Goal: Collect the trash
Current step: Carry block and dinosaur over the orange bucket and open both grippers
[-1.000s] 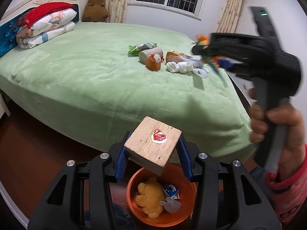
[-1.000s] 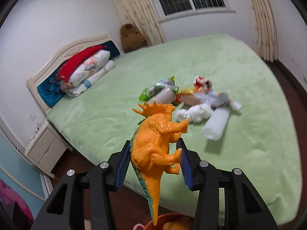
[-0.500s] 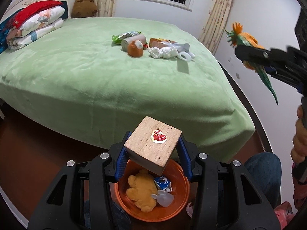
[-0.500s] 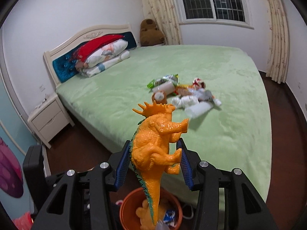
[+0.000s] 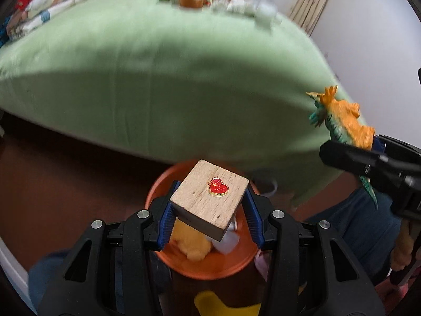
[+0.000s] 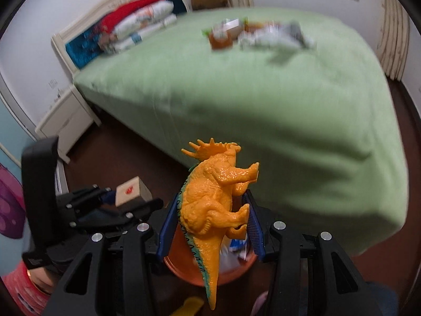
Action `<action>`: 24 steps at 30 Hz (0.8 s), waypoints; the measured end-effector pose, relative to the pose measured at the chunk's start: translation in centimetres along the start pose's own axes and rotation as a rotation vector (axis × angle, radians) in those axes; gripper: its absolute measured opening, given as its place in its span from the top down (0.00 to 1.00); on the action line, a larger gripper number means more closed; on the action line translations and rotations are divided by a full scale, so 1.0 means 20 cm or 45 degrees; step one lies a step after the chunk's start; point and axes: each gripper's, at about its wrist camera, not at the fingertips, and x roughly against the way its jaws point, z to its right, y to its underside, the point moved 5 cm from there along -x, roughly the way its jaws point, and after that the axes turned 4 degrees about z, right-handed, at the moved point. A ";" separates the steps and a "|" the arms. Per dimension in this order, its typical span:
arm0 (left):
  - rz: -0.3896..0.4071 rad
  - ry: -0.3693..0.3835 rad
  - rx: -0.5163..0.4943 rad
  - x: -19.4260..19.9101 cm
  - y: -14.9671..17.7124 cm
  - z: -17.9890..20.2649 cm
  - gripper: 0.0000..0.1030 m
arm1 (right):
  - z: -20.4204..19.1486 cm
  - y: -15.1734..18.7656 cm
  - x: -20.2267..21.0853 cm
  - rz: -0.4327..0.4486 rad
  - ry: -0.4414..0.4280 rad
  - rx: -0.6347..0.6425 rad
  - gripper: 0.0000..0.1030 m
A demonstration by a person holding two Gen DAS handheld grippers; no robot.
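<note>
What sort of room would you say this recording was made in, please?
Most likely a bedroom: a large bed with a green cover, folded bedding stacked against the headboard, and a white bedside cabinet next to it.

both views sat on the handheld grippers, looking forward along the fingers and tilted steeply down. the left wrist view looked close over the orange bucket (image 5: 184, 268) on the floor, with the green bed (image 5: 171, 79) beyond and the right gripper (image 5: 368, 158) at its right edge. the right wrist view looked over the same bucket (image 6: 189, 273) and bed (image 6: 263, 105), with the left gripper (image 6: 126, 200) at its left.
</note>
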 end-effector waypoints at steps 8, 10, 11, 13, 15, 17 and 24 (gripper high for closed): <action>-0.265 -0.024 0.080 -0.26 0.24 -0.03 0.56 | 0.09 0.27 -0.30 -0.234 0.033 -0.055 0.54; -0.313 -0.019 0.102 -0.31 0.29 -0.03 0.56 | 0.11 0.32 -0.35 -0.273 0.048 -0.062 0.54; -0.335 -0.014 0.114 -0.33 0.31 -0.03 0.56 | 0.12 0.34 -0.38 -0.296 0.052 -0.065 0.54; -0.362 -0.017 0.120 -0.36 0.34 -0.03 0.56 | 0.14 0.38 -0.42 -0.328 0.064 -0.074 0.54; -0.384 -0.028 0.121 -0.39 0.37 -0.03 0.56 | 0.14 0.39 -0.45 -0.351 0.060 -0.085 0.54; -0.402 -0.019 0.130 -0.42 0.37 -0.04 0.56 | 0.14 0.40 -0.47 -0.370 0.060 -0.087 0.54; -0.377 -0.107 0.171 -0.42 0.35 -0.09 0.20 | 0.18 0.38 -0.49 -0.373 0.017 -0.157 0.20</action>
